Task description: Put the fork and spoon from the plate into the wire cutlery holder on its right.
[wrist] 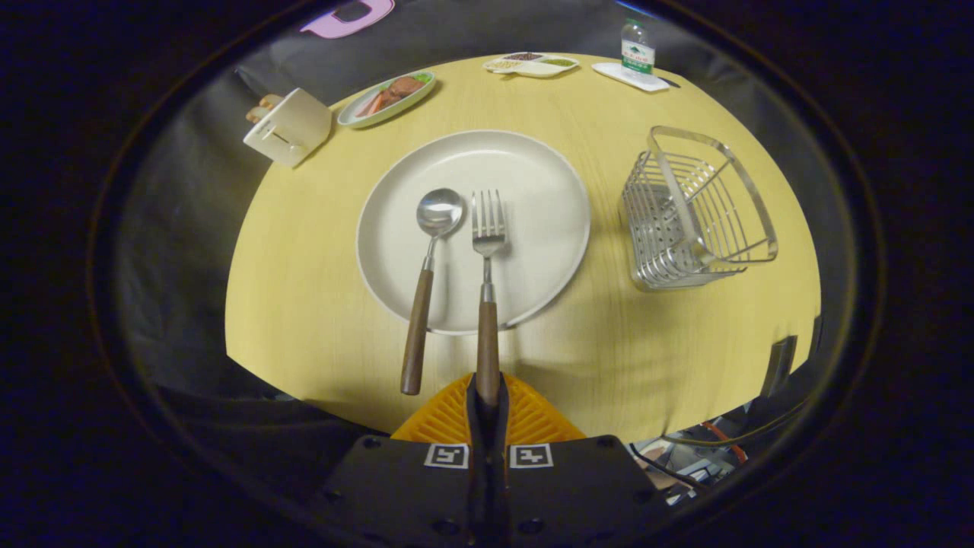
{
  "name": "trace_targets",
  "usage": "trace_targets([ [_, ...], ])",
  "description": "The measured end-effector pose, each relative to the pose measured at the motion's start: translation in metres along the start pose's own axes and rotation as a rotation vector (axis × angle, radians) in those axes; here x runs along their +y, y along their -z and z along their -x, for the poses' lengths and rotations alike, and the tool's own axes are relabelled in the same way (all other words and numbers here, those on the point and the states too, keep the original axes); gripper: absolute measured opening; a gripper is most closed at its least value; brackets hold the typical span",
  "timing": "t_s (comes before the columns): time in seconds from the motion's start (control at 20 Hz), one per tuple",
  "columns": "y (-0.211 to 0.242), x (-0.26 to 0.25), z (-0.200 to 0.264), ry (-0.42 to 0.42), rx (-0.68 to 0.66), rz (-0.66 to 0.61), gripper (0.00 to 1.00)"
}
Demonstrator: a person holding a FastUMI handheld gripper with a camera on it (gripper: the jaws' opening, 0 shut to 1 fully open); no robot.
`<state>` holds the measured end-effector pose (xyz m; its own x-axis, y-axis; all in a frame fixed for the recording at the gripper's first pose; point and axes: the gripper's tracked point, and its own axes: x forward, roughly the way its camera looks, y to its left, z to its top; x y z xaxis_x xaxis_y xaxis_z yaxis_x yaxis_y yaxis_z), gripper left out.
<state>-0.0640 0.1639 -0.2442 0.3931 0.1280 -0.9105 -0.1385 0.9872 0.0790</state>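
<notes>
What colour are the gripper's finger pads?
Orange, ribbed pads, seen in the gripper view, closed on the fork handle.

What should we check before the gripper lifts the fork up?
1. Gripper shut on the fork handle end: ok, both orange fingers press it.
2. Fork tines resting on the plate: ok.
3. Spoon apart from the fork: ok, a gap between them.
4. Wire cutlery holder upright and open on top: ok.
5. Holder free of cutlery: ok, none inside.
6. Grip firm enough to lift: cannot tell.
</notes>
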Motion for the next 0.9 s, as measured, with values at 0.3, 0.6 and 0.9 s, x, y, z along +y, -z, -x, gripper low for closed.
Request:
trace_targets([
  [0.3, -0.01, -0.023, 0.068, -0.005, -0.026, -0.007, 0.06],
  [0.6, -0.003, -0.093, 0.124, 0.072, 0.055, -0.039, 0.06],
  [0.9, -0.008, -0.148, 0.124, 0.155, 0.269, 0.094, 0.06],
])
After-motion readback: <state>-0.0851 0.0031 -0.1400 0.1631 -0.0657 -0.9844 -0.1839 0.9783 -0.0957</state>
